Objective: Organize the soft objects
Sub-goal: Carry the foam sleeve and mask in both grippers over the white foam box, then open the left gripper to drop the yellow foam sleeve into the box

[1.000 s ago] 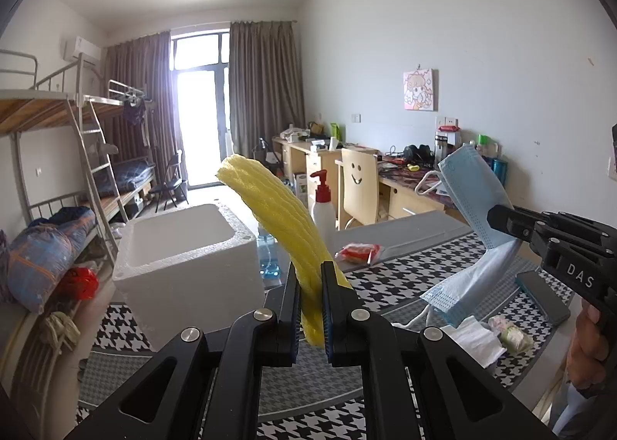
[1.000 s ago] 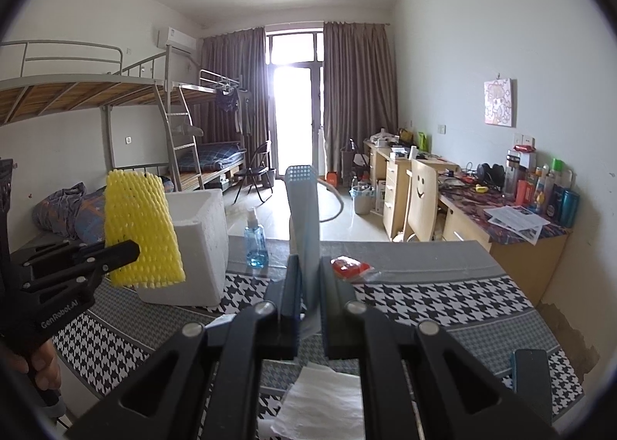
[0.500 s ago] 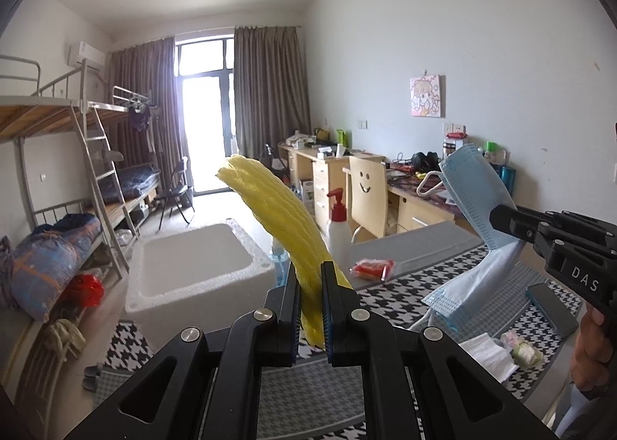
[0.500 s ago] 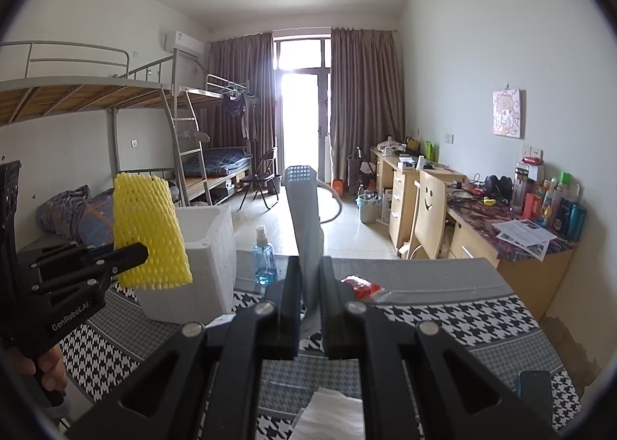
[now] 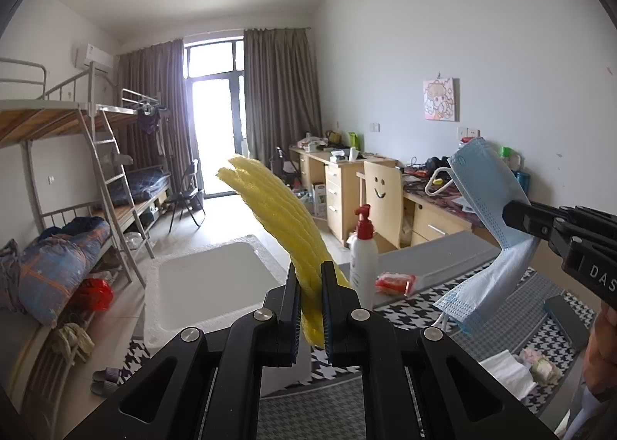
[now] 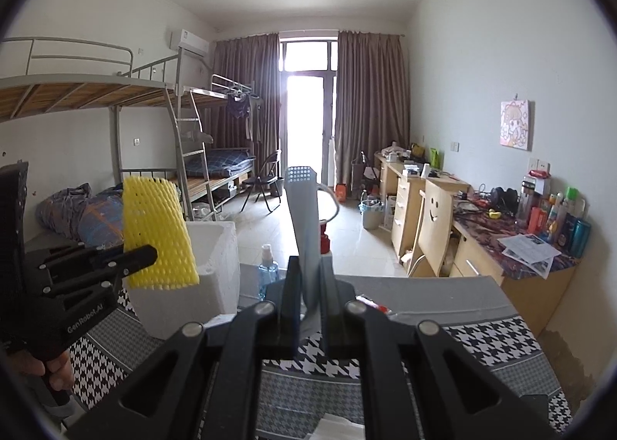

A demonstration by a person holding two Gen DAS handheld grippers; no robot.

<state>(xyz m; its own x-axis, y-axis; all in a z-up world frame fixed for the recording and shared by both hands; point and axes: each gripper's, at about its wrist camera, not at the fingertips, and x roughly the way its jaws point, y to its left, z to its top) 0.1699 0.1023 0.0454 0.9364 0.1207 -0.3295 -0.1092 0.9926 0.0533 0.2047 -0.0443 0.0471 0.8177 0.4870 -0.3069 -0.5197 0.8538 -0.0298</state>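
Note:
My left gripper (image 5: 310, 285) is shut on a yellow foam net sleeve (image 5: 277, 216) and holds it up, just in front of the open white foam box (image 5: 208, 285). From the right wrist view the sleeve (image 6: 156, 235) and left gripper (image 6: 148, 253) sit in front of the box (image 6: 216, 258). My right gripper (image 6: 310, 278) is shut on a blue face mask (image 6: 304, 224), held in the air over the table. The mask (image 5: 486, 231) hangs from the right gripper (image 5: 509, 214) at the right.
A checkered cloth (image 5: 501, 309) covers the table. On it stand a pump bottle (image 5: 362, 258), a red packet (image 5: 395, 282), a blue spray bottle (image 6: 268, 274), a dark phone (image 5: 567, 311), white tissue (image 5: 509, 372) and a small wrapped item (image 5: 541, 364). Bunk beds stand left, desks right.
Both grippers have risen with their loads and the view now looks down more on the foam box. The sleeve has moved closer to the box. Grips are unchanged.

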